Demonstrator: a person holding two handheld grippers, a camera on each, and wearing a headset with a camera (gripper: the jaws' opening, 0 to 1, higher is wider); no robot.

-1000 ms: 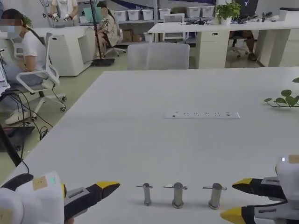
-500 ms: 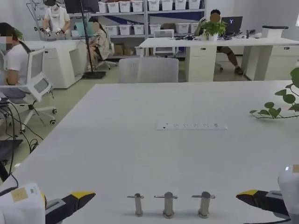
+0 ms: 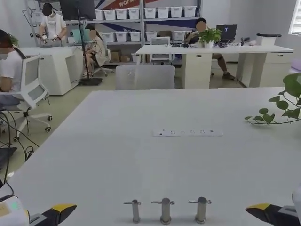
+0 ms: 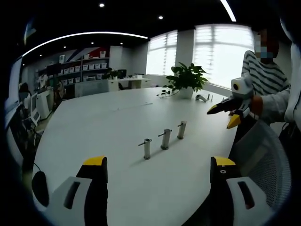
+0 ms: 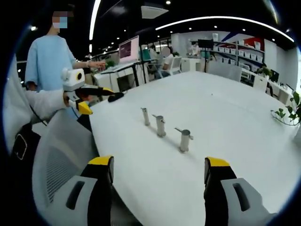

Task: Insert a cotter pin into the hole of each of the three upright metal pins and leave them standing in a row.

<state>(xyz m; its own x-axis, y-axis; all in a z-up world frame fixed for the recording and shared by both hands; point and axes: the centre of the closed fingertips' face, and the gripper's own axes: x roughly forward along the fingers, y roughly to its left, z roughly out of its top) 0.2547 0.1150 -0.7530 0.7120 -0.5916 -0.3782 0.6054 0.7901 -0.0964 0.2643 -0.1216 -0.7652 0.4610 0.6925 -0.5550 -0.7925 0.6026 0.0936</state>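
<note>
We hold the left gripper (image 4: pixel 158 162) with its jaws spread wide and nothing between them; the right gripper (image 5: pixel 157 162) is likewise agape and empty. Both hover at the near edge of the white table (image 3: pixel 141 155), one on either side of the work and well apart from it. Between them three upright metal pins (image 3: pixel 165 213) stand in a row, each crossed near its top by a cotter pin (image 3: pixel 162 202). Farther back lies a power strip (image 3: pixel 187 133); a leafy plant (image 3: pixel 282 101) reaches in at right.
</note>
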